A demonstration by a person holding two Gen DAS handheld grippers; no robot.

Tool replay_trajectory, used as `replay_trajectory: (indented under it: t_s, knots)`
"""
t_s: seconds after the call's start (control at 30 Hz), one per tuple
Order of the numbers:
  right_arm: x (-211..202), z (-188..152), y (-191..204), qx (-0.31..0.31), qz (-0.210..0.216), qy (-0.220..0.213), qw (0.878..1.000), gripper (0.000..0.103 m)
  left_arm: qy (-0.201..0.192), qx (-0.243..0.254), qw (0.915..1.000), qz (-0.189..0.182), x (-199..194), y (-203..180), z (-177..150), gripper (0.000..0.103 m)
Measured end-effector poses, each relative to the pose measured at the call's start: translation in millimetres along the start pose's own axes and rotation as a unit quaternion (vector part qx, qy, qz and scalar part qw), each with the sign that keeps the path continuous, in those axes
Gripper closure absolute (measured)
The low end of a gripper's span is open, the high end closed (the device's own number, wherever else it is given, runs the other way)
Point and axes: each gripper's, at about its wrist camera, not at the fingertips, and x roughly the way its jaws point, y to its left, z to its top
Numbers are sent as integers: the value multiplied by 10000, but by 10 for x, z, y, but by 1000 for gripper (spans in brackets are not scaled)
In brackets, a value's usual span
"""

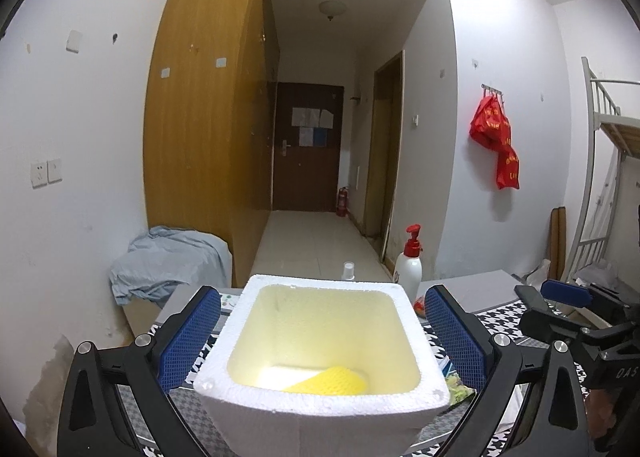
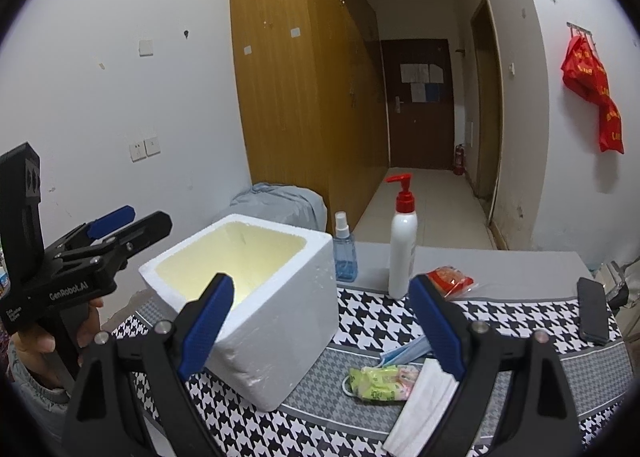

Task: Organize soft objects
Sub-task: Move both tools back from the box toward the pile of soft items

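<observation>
A white foam box point(image 1: 320, 409) stands on the houndstooth tablecloth; it also shows in the right wrist view point(image 2: 280, 321). A yellow sponge point(image 1: 328, 379) lies on its floor. My left gripper point(image 1: 324, 337) is open and empty, its blue pads on either side of the box, above it. My right gripper point(image 2: 320, 321) is open and empty, above the table right of the box. Below it lie a green tissue pack point(image 2: 380, 381), a white mask point(image 2: 424, 405) and a blue mask point(image 2: 408, 351). A red snack packet point(image 2: 450, 279) lies further back.
A white pump bottle with red top point(image 2: 402, 249) and a blue spray bottle point(image 2: 344, 253) stand behind the box. A black phone point(image 2: 592, 309) lies at the table's right edge. A grey cloth heap point(image 1: 168, 261) sits left by the wooden wardrobe point(image 1: 208, 97).
</observation>
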Motion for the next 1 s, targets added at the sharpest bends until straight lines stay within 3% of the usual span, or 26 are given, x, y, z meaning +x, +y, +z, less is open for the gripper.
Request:
replay_trajectory:
  t_s: [0.5, 1.0]
  knots:
    - [-450, -71, 12, -19, -123, -288, 9995, 11, -244, 28, 9995, -187, -402, -157, 16, 1]
    - [-731, -299, -18, 121, -163, -399, 9990, 11, -320, 63, 9988, -371, -639, -301, -241, 1]
